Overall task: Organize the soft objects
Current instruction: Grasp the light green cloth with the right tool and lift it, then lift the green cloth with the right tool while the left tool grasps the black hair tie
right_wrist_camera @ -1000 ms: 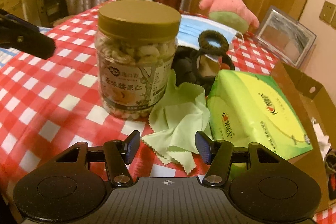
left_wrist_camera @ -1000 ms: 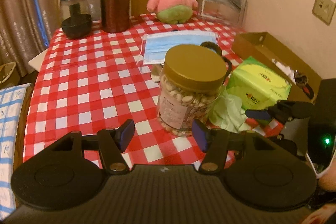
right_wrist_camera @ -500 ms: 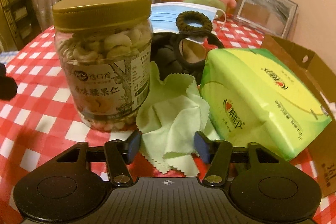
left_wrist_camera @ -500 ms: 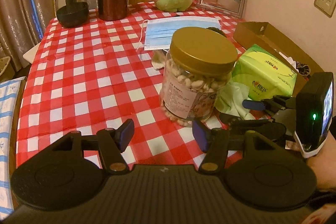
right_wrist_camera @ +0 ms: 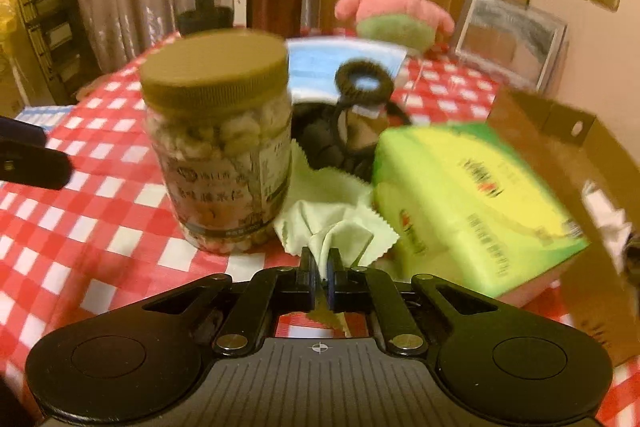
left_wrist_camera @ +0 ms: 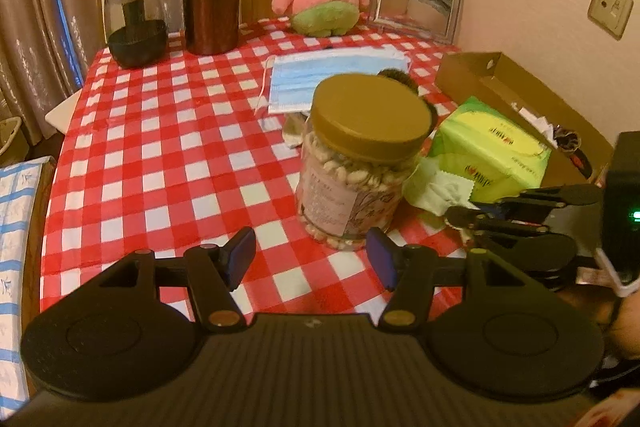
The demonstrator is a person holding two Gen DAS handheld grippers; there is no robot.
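Right gripper [right_wrist_camera: 319, 263] has clamped 1 green cloth [right_wrist_camera: 336, 223]; left gripper [left_wrist_camera: 311, 257] wide, beside 1 jar [left_wrist_camera: 360, 163]

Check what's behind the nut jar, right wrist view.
Behind the jar: a dark bundle, a hair tie on a blue mask. The jar covers the bundle's left part.

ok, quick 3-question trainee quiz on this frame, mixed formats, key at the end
1. True or false: the right gripper is shut on the green cloth.
2. Multiple choice: the left gripper is A) clamped on the nut jar, B) open and holding nothing, C) holding the face mask.
3. Fill in: the green cloth lies between the nut jar and the ____.

Key:
1. True; its fingers pinch a fold of the cloth.
2. B
3. The tissue pack.
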